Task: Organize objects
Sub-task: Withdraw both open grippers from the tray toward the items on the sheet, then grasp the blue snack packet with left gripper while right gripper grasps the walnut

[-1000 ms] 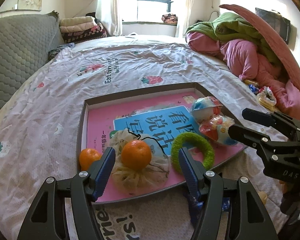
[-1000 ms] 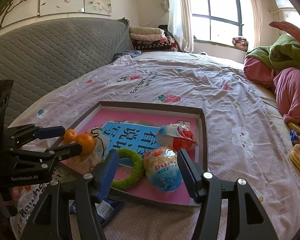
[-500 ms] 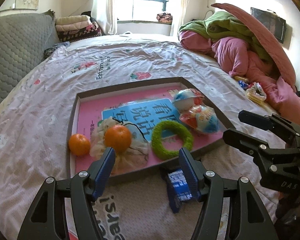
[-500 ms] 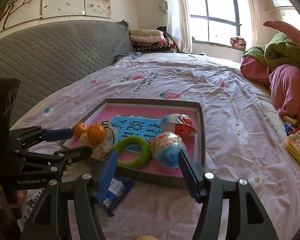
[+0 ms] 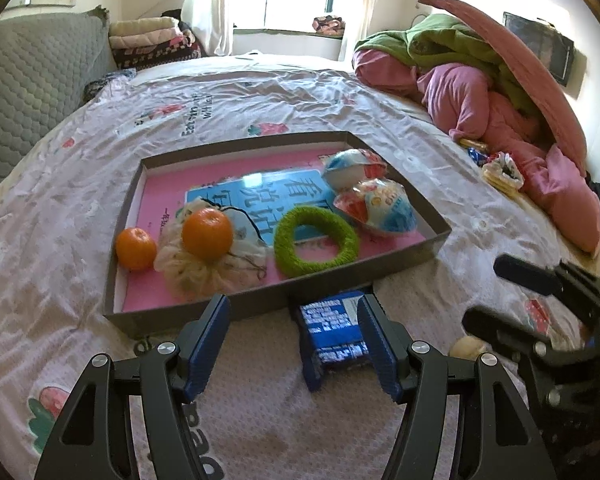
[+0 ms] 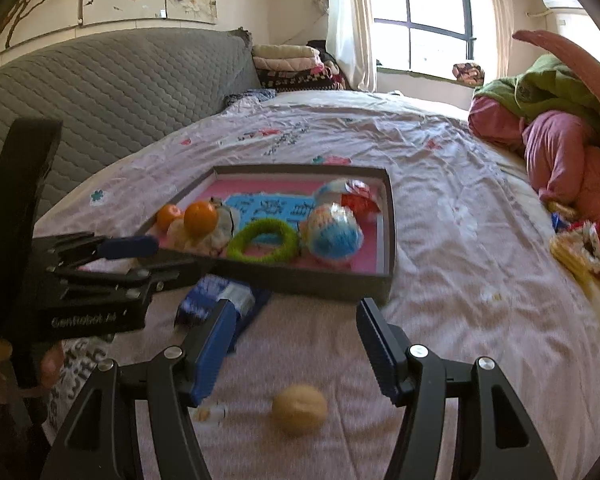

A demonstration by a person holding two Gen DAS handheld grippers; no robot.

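Both jaws gape empty: the left hand-held gripper (image 5: 294, 344) straddles the blue snack packet (image 5: 334, 334) lying just short of the tray (image 5: 268, 300); the right hand-held gripper (image 6: 294, 354) hovers above a walnut (image 6: 299, 409), both seemingly tray-bound.

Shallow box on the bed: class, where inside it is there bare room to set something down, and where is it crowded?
Inside the box, the pink floor along the far wall and far-left corner is bare. The near half is crowded: two oranges, mesh pouch, green ring, two snack bags.
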